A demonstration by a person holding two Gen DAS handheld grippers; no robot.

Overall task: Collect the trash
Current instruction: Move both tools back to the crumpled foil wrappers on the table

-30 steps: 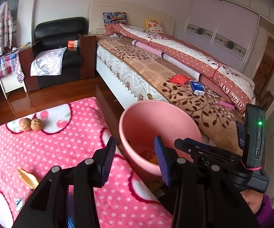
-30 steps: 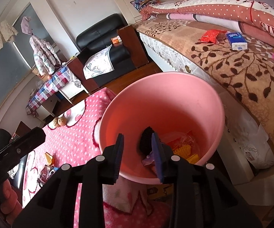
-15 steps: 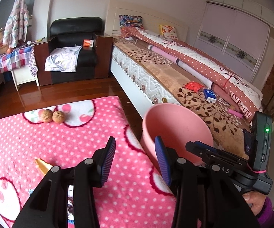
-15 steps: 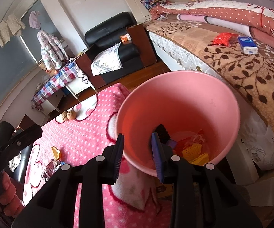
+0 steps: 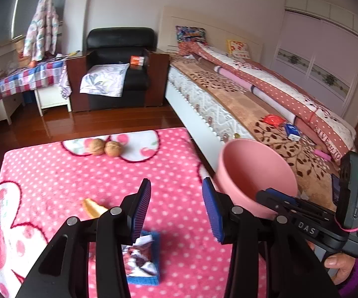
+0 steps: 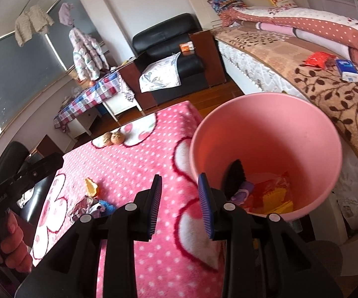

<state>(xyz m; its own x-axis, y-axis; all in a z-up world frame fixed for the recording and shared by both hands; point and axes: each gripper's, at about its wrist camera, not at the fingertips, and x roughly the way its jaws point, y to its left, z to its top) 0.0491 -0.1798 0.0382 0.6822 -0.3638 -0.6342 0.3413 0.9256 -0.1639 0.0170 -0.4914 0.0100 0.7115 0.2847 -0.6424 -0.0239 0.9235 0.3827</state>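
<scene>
A bedroom: a pink polka-dot blanket (image 5: pixel 54 173) covers the near surface, with a bed (image 5: pixel 241 104) behind and a black armchair (image 5: pixel 119 49) by the wall. On the blanket lie two walnuts (image 5: pixel 104 147), one orange peel (image 5: pixel 93 207) and one crumpled wrapper (image 5: pixel 141 258) on a blue mesh piece. One pink bin (image 6: pixel 265 136) stands at the blanket's edge — scraps inside. Both tongs tilt downward: the left gripper (image 5: pixel 176 208) gapes wide and empty above the wrapper; the right gripper (image 6: pixel 180 203) is narrower, parted, holding nothing.

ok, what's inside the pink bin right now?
Pink bin holds a black item, something purple and red and yellow wrappers. Anything beneath them is covered.
</scene>
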